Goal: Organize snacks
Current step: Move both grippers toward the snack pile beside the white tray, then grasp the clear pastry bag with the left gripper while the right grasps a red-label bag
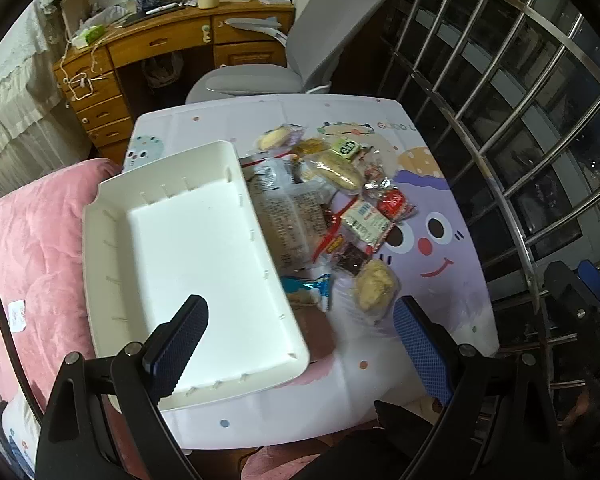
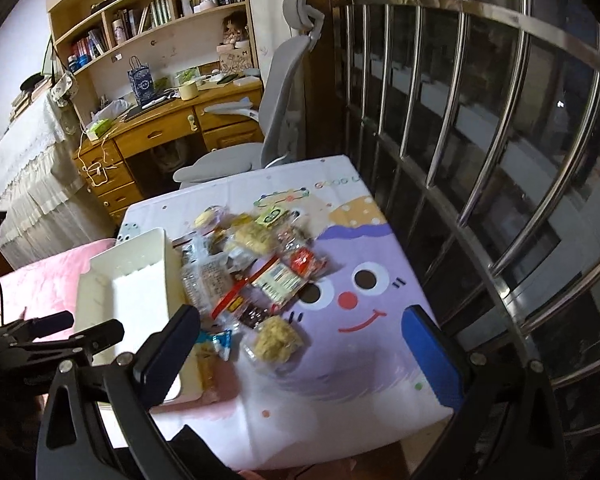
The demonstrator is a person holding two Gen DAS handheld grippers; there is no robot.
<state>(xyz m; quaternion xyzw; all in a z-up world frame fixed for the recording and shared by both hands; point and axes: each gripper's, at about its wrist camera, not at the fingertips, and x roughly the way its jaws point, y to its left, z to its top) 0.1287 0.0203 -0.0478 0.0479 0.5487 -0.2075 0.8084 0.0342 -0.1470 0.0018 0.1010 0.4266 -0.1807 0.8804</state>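
An empty white tray (image 1: pixel 180 248) (image 2: pixel 140 296) sits on the left of the small table. To its right lies a pile of wrapped snacks (image 1: pixel 340 200) (image 2: pixel 260 272). The pile includes a large clear pack (image 1: pixel 284 208), a red packet (image 1: pixel 394 202), a blue-wrapped snack (image 1: pixel 308 288) and a yellow crumbly cake (image 1: pixel 374 286) (image 2: pixel 278 340). My left gripper (image 1: pixel 300 304) hangs open above the tray's near right corner and grips nothing. My right gripper (image 2: pixel 300 312) is open over the table's near side, with the cake just beyond its fingers.
The table wears a cartoon cloth (image 1: pixel 440 240) with a purple smiling face. Metal window bars (image 1: pixel 500 80) run close along the right. A grey office chair (image 1: pixel 300 40) and a wooden desk (image 1: pixel 160 44) stand behind. A pink blanket (image 1: pixel 32 220) lies to the left.
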